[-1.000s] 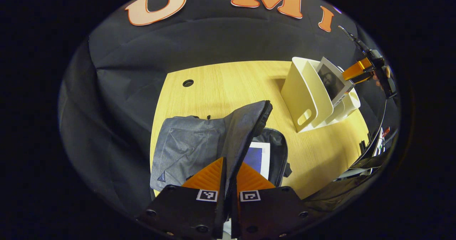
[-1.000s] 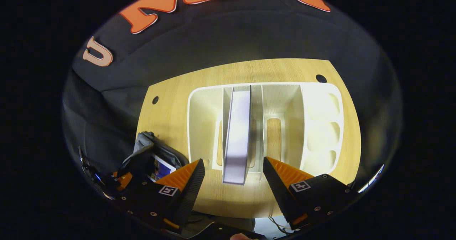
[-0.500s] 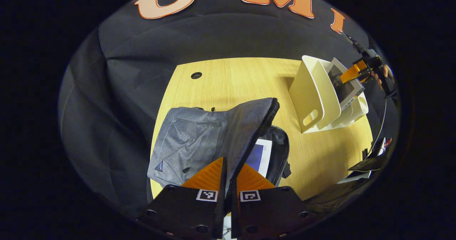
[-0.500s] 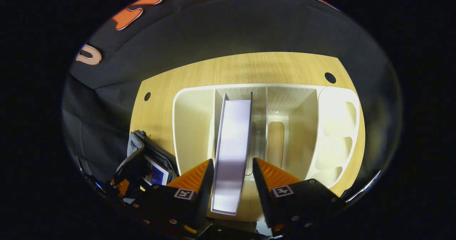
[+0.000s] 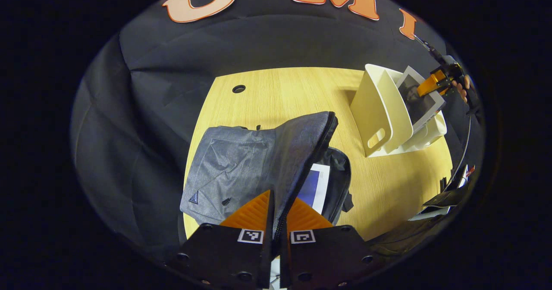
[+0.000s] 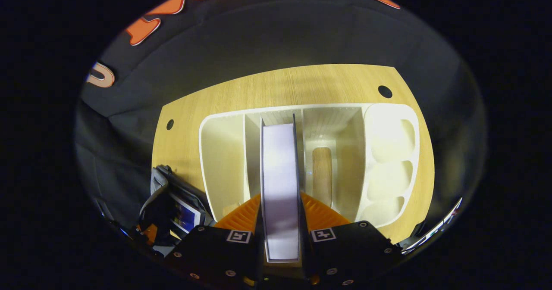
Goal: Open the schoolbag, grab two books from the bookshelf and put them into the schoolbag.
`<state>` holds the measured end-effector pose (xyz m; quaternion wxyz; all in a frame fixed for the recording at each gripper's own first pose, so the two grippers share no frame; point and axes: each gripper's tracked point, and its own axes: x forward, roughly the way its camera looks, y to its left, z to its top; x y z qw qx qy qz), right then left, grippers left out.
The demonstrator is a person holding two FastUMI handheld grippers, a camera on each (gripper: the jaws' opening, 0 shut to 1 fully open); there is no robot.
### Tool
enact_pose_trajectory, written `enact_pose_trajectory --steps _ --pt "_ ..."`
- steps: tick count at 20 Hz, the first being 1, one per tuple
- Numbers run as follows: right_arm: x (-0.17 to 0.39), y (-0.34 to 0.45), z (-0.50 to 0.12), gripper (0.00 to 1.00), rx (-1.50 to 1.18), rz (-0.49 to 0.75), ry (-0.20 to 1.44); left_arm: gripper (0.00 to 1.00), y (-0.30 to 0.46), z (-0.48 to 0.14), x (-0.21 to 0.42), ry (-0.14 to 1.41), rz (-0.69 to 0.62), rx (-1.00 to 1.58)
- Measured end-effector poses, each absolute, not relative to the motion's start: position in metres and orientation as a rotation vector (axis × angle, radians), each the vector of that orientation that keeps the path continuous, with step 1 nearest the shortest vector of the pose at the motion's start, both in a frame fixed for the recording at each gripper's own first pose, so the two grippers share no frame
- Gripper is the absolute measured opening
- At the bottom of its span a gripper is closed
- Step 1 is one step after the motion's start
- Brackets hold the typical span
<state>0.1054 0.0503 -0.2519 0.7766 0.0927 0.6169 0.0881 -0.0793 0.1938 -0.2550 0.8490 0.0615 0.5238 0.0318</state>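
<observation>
In the left gripper view, the left gripper (image 5: pixel 276 210) keeps its two orange fingers clenched on the lifted flap (image 5: pixel 302 152) of the grey schoolbag (image 5: pixel 233 169), so the mouth stays open toward the right edge of the desk (image 5: pixel 267 91); inside the opening lies the first book (image 5: pixel 317 186), blue and white, so I judge that half of the loading is done; compared with a second ago the flap stands at nearly the same height and the bag lies in the same place near the front edge of the desk, only the view has shifted a little; far off, near the back right corner, the right gripper (image 5: pixel 433 83) touches the top of the second book (image 5: pixel 420 102), which stands tilted in the white bookshelf (image 5: pixel 379 109). In the right gripper view, the change is clear: a second ago the fingers stood wide apart on both sides of the second book (image 6: pixel 280 182), half a second ago they were closer, and now both orange fingers (image 6: pixel 241 214) press on its two covers, so the book is grasped; it is still inside the second compartment from the left of the bookshelf (image 6: pixel 220 152), not yet lifted; the next move, as I judge, is to pull it straight up, and it could catch on the dividers; the schoolbag (image 6: pixel 172 195) with the first book (image 6: pixel 185 216) shows at the lower left, beside the bookshelf.
</observation>
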Motion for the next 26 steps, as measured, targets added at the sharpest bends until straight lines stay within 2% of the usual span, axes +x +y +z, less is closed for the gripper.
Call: enact_pose_trajectory --steps 10,18,21,26 --pt "0.063 0.040 -0.180 0.35 0.395 0.094 1.209 0.08 0.206 -0.252 -0.074 1.079 -0.087 0.159" --pt "0.004 0.043 -0.157 0.35 0.476 0.042 1.163 0.08 0.210 -0.254 -0.068 1.072 -0.216 0.196" --pt "-0.014 0.045 -0.146 0.34 0.523 0.035 1.144 0.08 0.208 -0.254 -0.064 1.071 -0.259 0.219" --pt "-0.043 0.074 -0.133 0.34 0.643 0.097 1.120 0.08 0.207 -0.254 -0.060 1.066 -0.313 0.244"
